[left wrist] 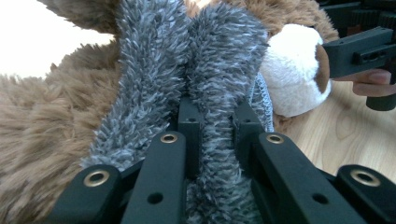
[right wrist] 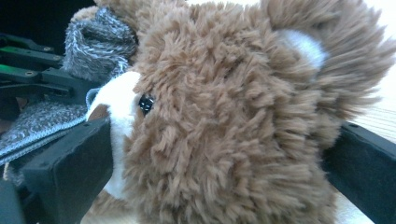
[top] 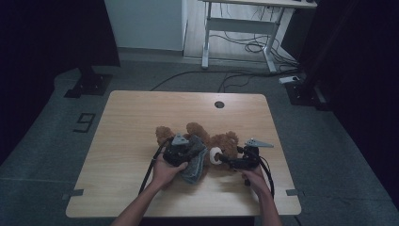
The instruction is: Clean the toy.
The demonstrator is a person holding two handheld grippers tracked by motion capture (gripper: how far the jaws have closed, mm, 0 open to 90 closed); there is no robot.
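A brown plush teddy bear [top: 207, 141] with shaggy fur lies on its back near the middle of the pale wooden table [top: 127, 122], its head pointing toward the person's right. The bear is the landmark for everything else here.

Over the bear's body lies a grey fluffy knitted cloth [top: 196, 162], bunched up and hanging toward the table's near edge. In the left gripper view the cloth [left wrist: 205, 93] rises in two shaggy folds, and one fold runs down between the black jaws. The left gripper [top: 181, 151] sits right on the bear's belly, and its jaws are clamped tight on that fold of cloth. The bear's white muzzle [left wrist: 294, 70] with its brown nose shows just beyond the cloth.

The right gripper [top: 235, 162] is at the bear's head, on the side away from the cloth. Its jaws stand spread wide, one on either side of the head [right wrist: 224, 121], with the muzzle beside one jaw and the ear end near the other. The pads do not press into the fur, so the head is between them but not gripped.
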